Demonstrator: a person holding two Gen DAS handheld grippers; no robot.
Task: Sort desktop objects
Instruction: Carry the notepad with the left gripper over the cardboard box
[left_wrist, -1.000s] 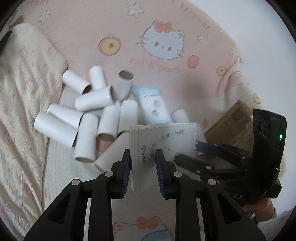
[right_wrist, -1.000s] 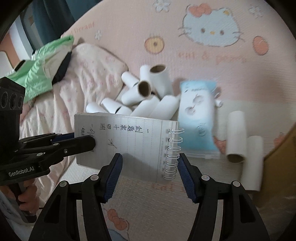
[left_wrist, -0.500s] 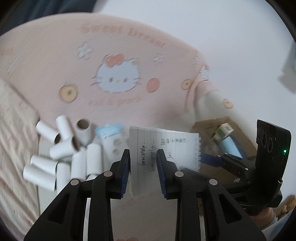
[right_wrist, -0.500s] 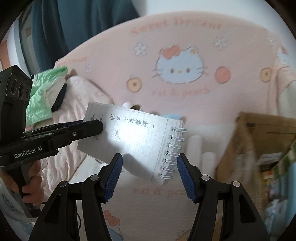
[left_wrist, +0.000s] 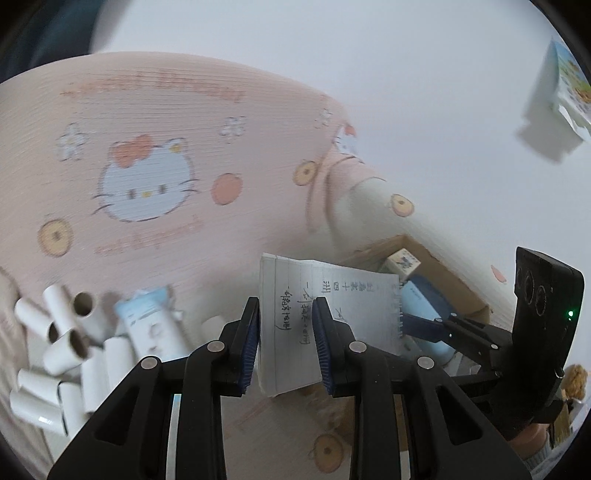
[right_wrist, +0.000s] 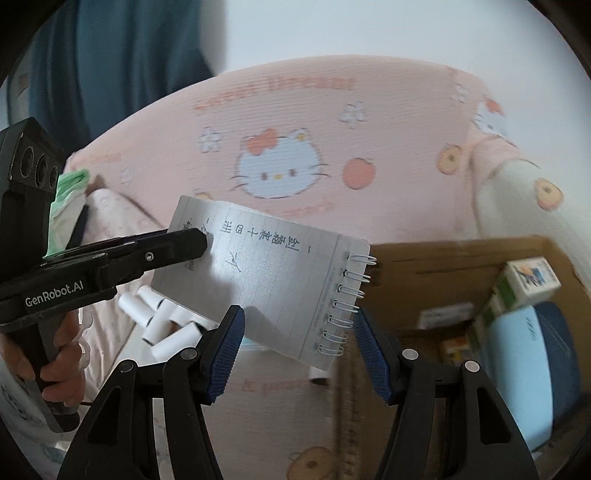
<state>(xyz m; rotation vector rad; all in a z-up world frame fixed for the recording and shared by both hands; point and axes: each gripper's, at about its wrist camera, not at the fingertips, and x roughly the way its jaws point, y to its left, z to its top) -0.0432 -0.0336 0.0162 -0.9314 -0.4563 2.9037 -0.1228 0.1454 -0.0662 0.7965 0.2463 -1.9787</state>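
A small spiral notebook (left_wrist: 332, 314) with handwriting is held in the air between both grippers. My left gripper (left_wrist: 284, 343) is shut on its open edge; it also shows in the right wrist view (right_wrist: 199, 243). My right gripper (right_wrist: 297, 350) is shut across the notebook (right_wrist: 266, 280), one finger by the spiral binding; its blue fingertip (left_wrist: 421, 326) touches the binding in the left wrist view. An open cardboard box (right_wrist: 443, 277) lies right of and below the notebook. Several white cardboard tubes (left_wrist: 62, 343) lie on the bed at lower left.
The box holds a light blue case (right_wrist: 517, 350) and small cartons (right_wrist: 524, 280). A light blue tissue pack (left_wrist: 151, 325) lies beside the tubes. A pink Hello Kitty blanket (left_wrist: 147, 184) covers the bed. Green cloth (right_wrist: 66, 195) lies at the far left. A white wall is behind.
Both grippers have lifted the notebook and carried it to the right, away from the tubes and toward the cardboard box, which now fills the right wrist view's right side.
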